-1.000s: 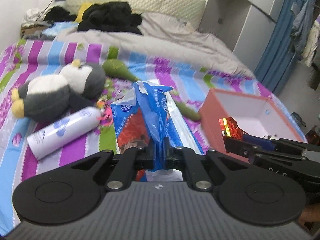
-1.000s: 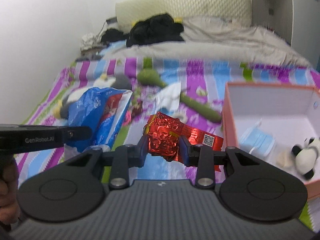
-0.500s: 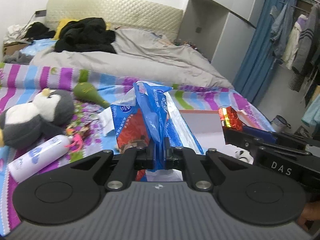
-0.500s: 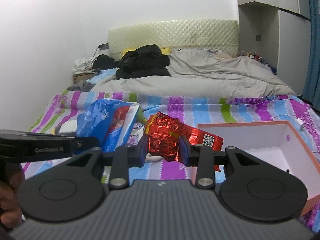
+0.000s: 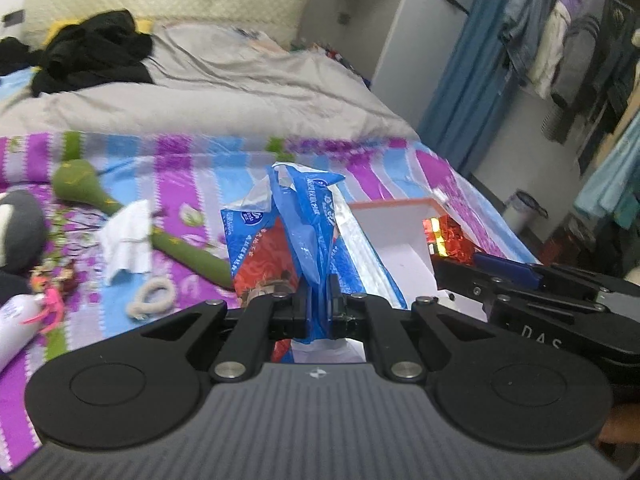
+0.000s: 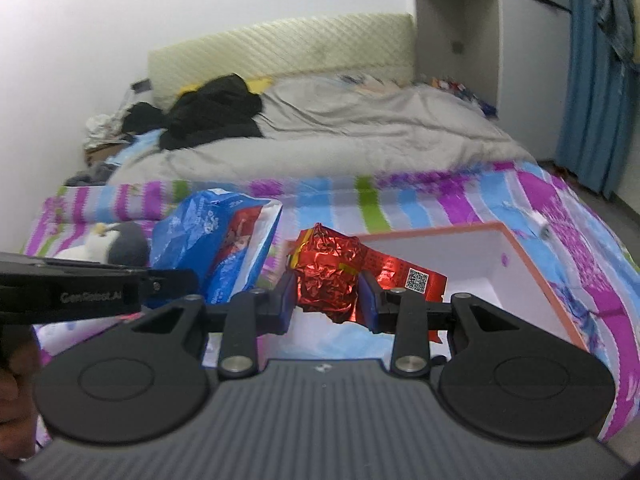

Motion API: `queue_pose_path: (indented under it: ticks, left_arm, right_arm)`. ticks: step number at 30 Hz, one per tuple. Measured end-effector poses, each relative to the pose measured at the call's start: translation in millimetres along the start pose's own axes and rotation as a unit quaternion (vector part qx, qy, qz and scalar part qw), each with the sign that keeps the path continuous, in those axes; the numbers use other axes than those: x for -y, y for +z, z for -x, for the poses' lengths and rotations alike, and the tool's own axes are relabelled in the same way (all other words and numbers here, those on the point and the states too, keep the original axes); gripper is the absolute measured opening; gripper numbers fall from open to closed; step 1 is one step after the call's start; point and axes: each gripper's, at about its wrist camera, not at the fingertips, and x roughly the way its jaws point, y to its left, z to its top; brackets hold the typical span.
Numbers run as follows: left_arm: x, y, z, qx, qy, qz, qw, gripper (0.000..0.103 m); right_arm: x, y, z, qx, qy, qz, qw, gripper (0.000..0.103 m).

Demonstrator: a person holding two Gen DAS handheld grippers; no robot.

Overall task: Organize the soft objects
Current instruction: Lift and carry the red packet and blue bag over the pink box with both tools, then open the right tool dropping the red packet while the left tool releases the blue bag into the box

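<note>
My left gripper is shut on a blue and red plastic tissue pack, held up above the striped bed. The same tissue pack shows at left in the right wrist view. My right gripper is shut on a crumpled red foil packet, whose flat end with a printed code sticks out to the right. Both packs hang near the open orange box with white inside; the orange box lies just behind the tissue pack in the left wrist view. The red foil packet appears there too.
On the striped sheet lie a green plush toy, a crumpled white tissue, a white hair tie, a penguin plush and a white bottle. A grey duvet and black clothes cover the bed's far half.
Both grippers have swung right with their packs, rising slightly. The penguin and bottle have slid to the left edge, and the orange box now sits behind both packs.
</note>
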Motion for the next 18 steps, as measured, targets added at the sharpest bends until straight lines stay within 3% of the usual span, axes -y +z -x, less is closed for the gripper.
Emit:
queue_pose_path:
  ticks: [9, 18]
  left_arm:
    - [27, -3, -86, -0.081, -0.022, -0.024, 0.9962, 0.008]
    - [39, -12, -132, -0.129, -0.02, -0.039, 0.9906, 0.008]
  right_arm:
    - [57, -25, -47, -0.084, -0.034, -0.047, 0.995, 0.038]
    - [89, -53, -79, -0.147, -0.044, -0.086, 0.984, 0.039]
